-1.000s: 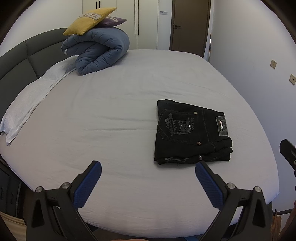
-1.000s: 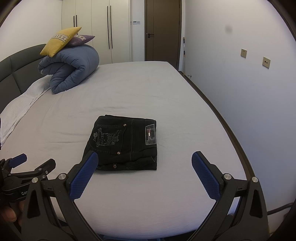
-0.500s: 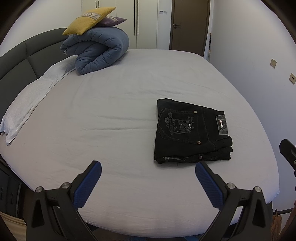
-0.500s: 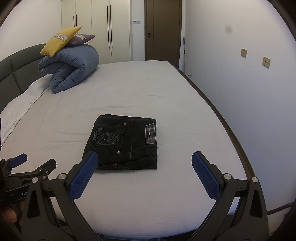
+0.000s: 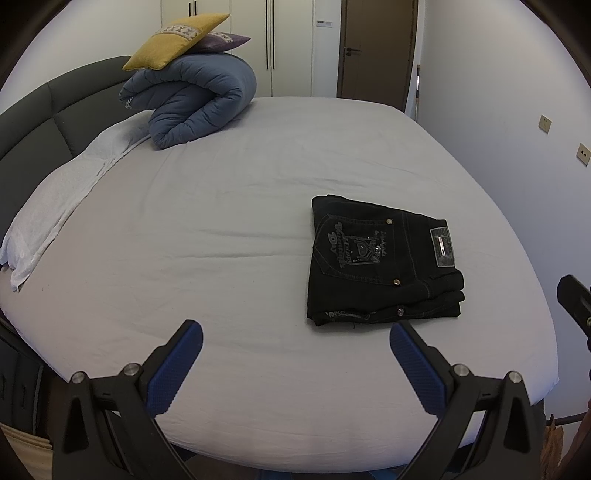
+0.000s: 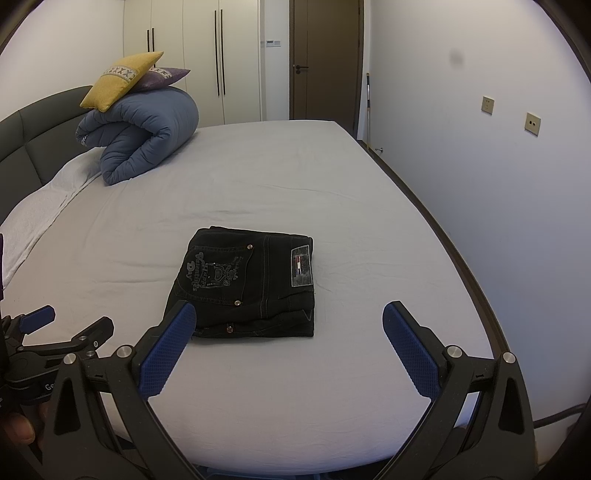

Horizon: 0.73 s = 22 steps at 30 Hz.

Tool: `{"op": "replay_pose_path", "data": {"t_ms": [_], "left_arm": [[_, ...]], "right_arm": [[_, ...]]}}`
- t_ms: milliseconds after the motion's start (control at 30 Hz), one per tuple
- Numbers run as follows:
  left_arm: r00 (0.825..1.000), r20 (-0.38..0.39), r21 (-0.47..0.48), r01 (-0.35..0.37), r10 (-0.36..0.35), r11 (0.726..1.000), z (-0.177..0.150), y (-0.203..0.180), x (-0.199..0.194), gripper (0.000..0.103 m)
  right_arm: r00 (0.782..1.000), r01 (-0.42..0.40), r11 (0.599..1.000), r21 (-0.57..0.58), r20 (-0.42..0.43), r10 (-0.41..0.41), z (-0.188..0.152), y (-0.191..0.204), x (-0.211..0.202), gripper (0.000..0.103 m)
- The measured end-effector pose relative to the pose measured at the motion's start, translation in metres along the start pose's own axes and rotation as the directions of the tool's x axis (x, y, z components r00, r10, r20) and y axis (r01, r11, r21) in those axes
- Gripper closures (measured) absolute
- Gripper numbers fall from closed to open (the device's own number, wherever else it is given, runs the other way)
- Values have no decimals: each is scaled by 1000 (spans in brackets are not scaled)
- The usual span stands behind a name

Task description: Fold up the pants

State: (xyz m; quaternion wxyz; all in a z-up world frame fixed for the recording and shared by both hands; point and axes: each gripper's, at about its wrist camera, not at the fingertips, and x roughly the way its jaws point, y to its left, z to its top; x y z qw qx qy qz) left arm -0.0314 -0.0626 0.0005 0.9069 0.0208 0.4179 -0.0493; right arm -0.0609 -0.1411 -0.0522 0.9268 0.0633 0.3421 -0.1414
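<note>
Black jeans (image 5: 380,262) lie folded into a compact rectangle on the grey bed sheet (image 5: 229,229), back pocket with grey embroidery and a waistband patch facing up. In the right wrist view the same pants (image 6: 247,284) sit just beyond my fingers. My left gripper (image 5: 295,354) is open, held above the bed's near edge, left of and short of the pants, nothing between its blue pads. My right gripper (image 6: 288,332) is open too, empty, hovering near the front edge of the pants. The left gripper (image 6: 62,328) shows at the lower left of the right wrist view.
A rolled blue duvet (image 5: 195,99) with a yellow pillow (image 5: 177,35) and a purple one sits at the bed's head by the dark headboard (image 5: 48,122). A white towel (image 5: 62,195) lies along the left side. A wall (image 6: 480,166) runs close along the right.
Both grippers have drifted very slightly; the pants lie where they were. Both grippers stay open and empty.
</note>
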Motion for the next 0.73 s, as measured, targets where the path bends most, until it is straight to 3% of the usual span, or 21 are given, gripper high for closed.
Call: {"op": "replay_pose_path", "data": {"t_ms": [733], "left_arm": [[1000,-4,0,14,-14,1000,-2,5,4,0]], "right_arm": [[999,-22,1000,-13,-24,21,-2,1,11,0]]}}
